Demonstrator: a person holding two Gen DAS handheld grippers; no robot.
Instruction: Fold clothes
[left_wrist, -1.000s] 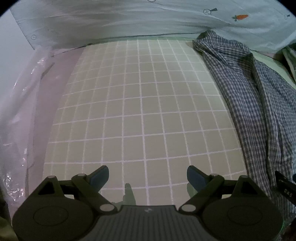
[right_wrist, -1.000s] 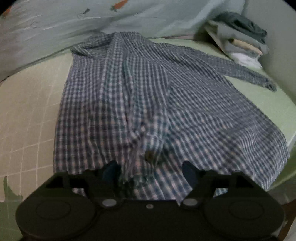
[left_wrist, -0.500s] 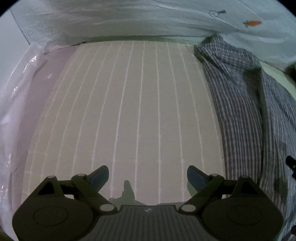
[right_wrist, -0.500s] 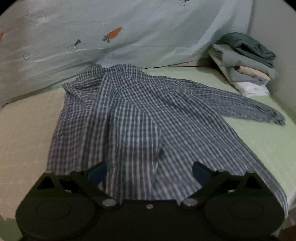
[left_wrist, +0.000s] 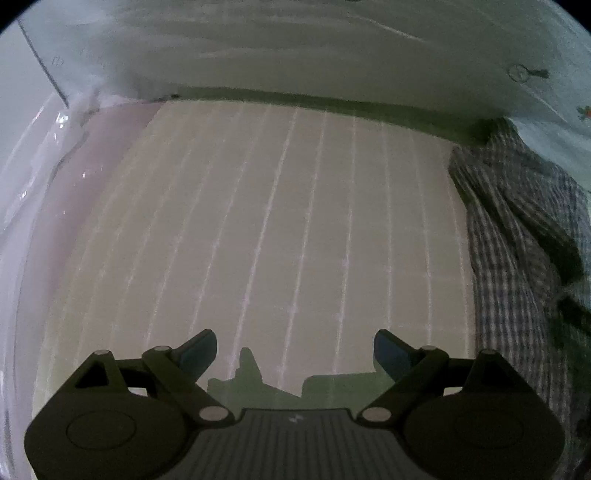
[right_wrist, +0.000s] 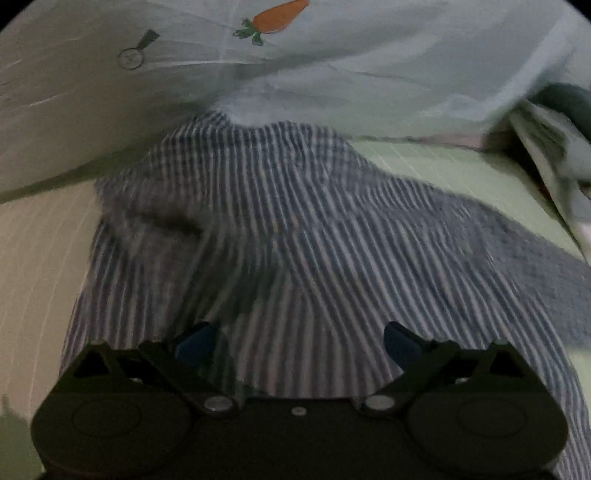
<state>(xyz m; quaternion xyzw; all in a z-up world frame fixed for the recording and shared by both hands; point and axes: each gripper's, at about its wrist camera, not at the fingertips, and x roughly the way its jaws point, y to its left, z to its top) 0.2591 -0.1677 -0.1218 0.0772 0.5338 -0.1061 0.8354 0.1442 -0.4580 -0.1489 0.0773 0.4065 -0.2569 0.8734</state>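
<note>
A blue and white checked shirt (right_wrist: 314, 236) lies spread and rumpled on the bed, motion-blurred in the right wrist view. Its left edge shows in the left wrist view (left_wrist: 517, 240) at the far right. My right gripper (right_wrist: 297, 343) is open and empty, hovering over the shirt's near part. My left gripper (left_wrist: 293, 350) is open and empty over the bare gridded sheet (left_wrist: 277, 229), to the left of the shirt.
A pale blue quilt with carrot prints (right_wrist: 332, 55) runs along the back of the bed. A stack of folded clothes (right_wrist: 554, 129) sits at the far right. Clear plastic wrap (left_wrist: 40, 177) lines the bed's left edge.
Both grippers have moved forward toward the quilt, and the right one has come in lower over the shirt. The right jaws went from part closed to wide open. The left view has swung left.
</note>
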